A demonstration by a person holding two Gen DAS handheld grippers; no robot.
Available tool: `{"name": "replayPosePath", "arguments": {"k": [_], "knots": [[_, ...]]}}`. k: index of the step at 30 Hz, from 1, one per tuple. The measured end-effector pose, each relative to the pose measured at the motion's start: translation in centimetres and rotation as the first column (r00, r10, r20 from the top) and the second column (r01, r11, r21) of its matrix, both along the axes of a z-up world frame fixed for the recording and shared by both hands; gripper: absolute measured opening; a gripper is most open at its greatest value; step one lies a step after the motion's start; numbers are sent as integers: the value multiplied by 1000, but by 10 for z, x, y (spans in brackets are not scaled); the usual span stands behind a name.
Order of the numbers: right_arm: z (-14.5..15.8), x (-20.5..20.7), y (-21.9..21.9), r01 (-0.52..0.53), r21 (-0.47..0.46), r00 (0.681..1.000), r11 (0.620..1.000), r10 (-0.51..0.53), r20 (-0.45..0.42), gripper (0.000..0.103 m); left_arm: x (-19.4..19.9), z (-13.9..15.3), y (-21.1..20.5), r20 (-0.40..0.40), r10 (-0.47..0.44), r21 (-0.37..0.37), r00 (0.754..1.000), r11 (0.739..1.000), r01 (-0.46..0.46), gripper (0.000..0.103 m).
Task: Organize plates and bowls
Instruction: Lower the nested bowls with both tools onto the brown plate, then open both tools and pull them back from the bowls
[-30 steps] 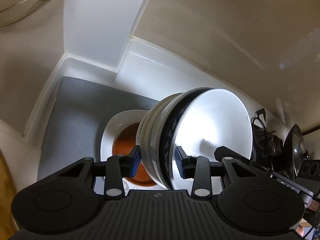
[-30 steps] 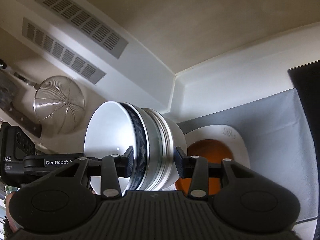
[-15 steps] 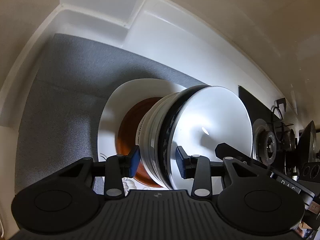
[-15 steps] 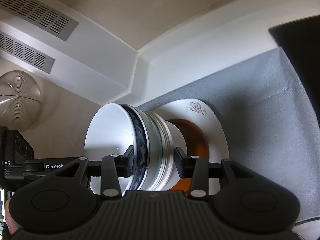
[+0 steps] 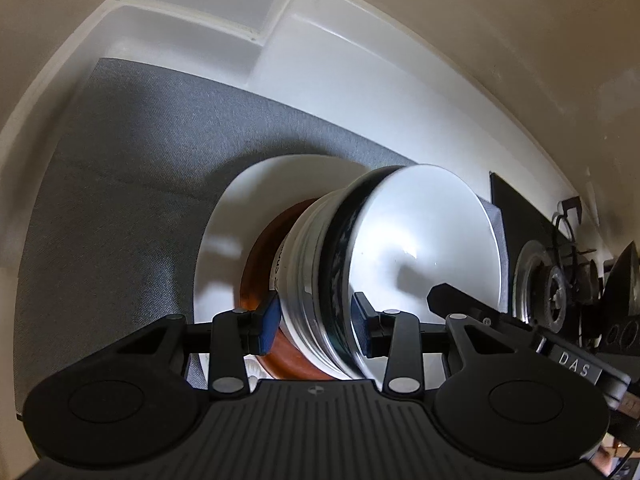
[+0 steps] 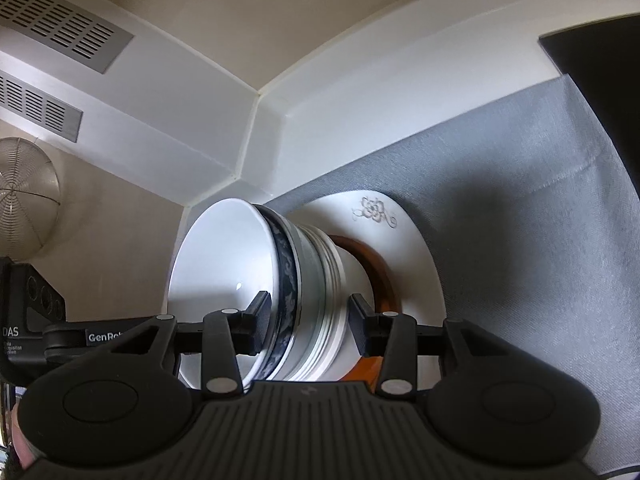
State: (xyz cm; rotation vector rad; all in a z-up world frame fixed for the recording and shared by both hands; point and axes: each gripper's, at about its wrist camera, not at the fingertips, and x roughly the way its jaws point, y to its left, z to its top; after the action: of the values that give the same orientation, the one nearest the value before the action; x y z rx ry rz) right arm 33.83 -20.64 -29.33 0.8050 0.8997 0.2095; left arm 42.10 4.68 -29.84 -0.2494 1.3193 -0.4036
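The left gripper (image 5: 315, 327) and the right gripper (image 6: 308, 323) each straddle the rims of a nested stack of bowls (image 5: 384, 272), one from either side; whether the pads press the rims cannot be told. The stack sits over an orange-brown dish (image 5: 260, 264) on a white plate (image 6: 408, 240) lying on a grey mat (image 5: 132, 168), with a stove burner (image 5: 556, 284) nearby.

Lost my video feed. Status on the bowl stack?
Left gripper and right gripper both astride the bowl stack, jaws apart. Stack on brown dish, white plate. Nothing in the way.
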Motion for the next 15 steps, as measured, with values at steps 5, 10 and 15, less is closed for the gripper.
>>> {"name": "replayPosePath", "arguments": {"k": [5, 10, 15], "knots": [[-4, -2, 3, 8, -12, 1000, 1000, -8, -5, 48, -9, 2, -1, 52, -1, -2, 999, 1000, 1, 40], [14, -21, 6, 82, -79, 996, 993, -81, 24, 71, -25, 30, 11, 189, 22, 30, 982, 999, -29, 65], [54, -64, 30, 168, -292, 986, 942, -163, 41, 86, -64, 71, 20, 386, -8, 162, 923, 985, -59, 86]]}}
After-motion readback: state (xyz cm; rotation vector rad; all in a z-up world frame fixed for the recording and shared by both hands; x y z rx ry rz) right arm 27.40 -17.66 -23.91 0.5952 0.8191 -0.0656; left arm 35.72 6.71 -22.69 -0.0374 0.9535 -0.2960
